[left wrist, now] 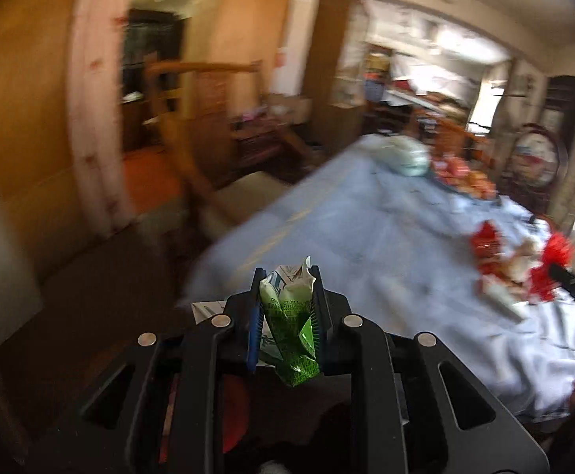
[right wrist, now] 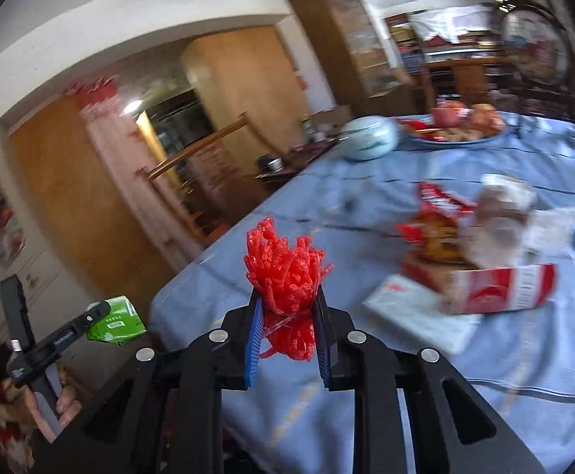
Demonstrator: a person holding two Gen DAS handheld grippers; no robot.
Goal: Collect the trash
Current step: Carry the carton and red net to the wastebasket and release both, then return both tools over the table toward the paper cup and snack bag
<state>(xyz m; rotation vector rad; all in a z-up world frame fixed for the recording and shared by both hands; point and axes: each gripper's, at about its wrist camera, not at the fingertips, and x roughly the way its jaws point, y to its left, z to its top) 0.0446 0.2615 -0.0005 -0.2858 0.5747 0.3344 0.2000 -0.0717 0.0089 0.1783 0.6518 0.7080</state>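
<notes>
A blue-clothed desk (right wrist: 406,375) carries a red box (right wrist: 496,290) and torn wrappers (right wrist: 433,229), while above its near edge the left gripper (left wrist: 287,276) clamps a green carton (left wrist: 289,328) and the right gripper (right wrist: 289,300) pinches red netting (right wrist: 285,272).

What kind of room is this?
Most likely a dining room in a lived-in home: a table under a blue tablecloth, a plate of fruit and snacks at its far end, wooden chairs and crowded glass cabinets.
</notes>
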